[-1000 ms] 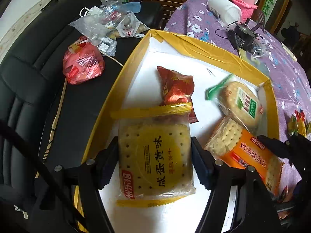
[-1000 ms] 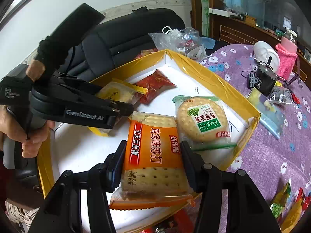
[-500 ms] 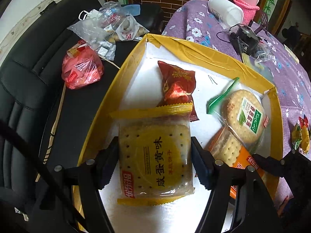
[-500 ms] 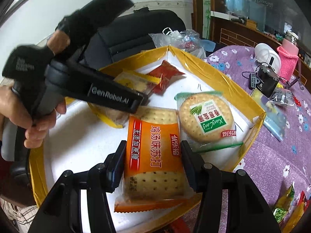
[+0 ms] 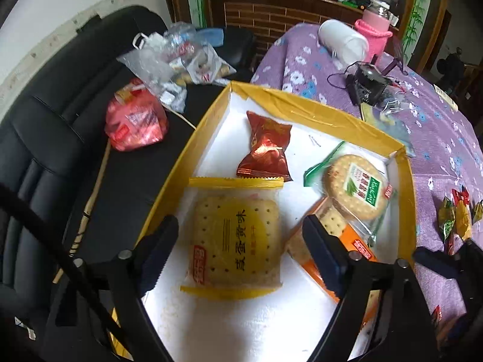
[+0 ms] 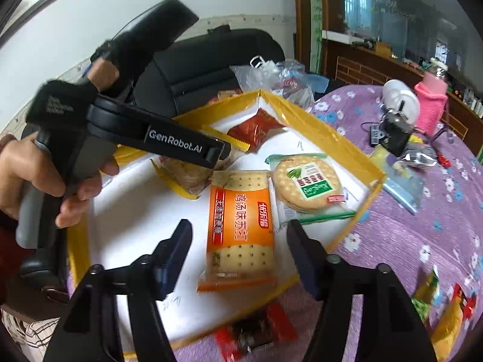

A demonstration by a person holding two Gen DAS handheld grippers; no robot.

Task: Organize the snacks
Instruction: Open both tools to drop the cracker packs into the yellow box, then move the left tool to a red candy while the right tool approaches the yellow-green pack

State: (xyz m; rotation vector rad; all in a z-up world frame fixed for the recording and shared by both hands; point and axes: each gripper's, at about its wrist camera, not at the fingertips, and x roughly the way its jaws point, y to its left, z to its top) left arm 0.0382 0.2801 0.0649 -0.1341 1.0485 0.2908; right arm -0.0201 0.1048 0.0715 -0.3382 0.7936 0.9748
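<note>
Four snack packets point(image 5: 235, 235) in tray point(image 5: 302, 111)

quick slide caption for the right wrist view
Right gripper, jaws just opened, releases the orange cracker pack into the yellow-rimmed box beside the round cracker pack.

Inside the yellow-rimmed box point(image 5: 347, 120) lie four snack packets: one yellow cracker pack point(image 5: 235, 235), one orange cracker pack point(image 6: 240, 226), one green-labelled round cracker pack point(image 5: 356, 190) and one red foil pouch point(image 5: 265, 150). Outside the box, toward the black seat, sit one red bag point(image 5: 135, 123) and a heap of clear plastic bags point(image 5: 175, 63) too tangled to count.
</note>
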